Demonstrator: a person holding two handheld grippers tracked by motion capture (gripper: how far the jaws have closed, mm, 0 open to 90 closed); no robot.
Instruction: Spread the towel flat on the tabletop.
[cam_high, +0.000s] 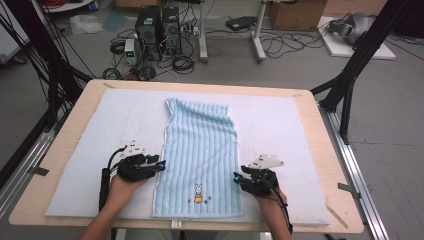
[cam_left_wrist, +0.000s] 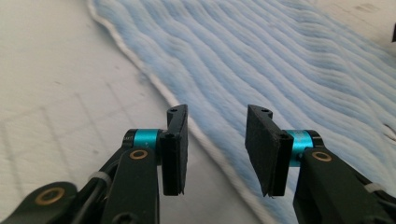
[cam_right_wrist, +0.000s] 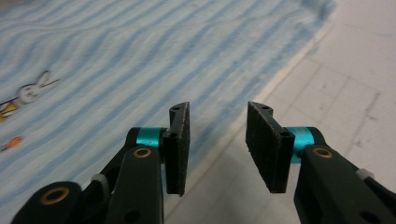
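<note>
Lying flat on the white foam mat, lengthwise toward the far edge, the blue striped towel looks light, soft and limp, so it should sag unless pinched at its hemmed long edges. Left gripper and right gripper flank those edges, jaws parted and gripping nothing. Wooden table margins surround the mat; nothing obstructs either approach.

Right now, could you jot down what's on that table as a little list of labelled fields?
Surface: white pad on a wooden table
Item: blue striped towel, flat, with a rabbit motif near the person's end
Left gripper: at the towel's left edge, jaws apart, nothing pinched
Right gripper: at the towel's right edge, jaws apart, nothing pinched
</note>
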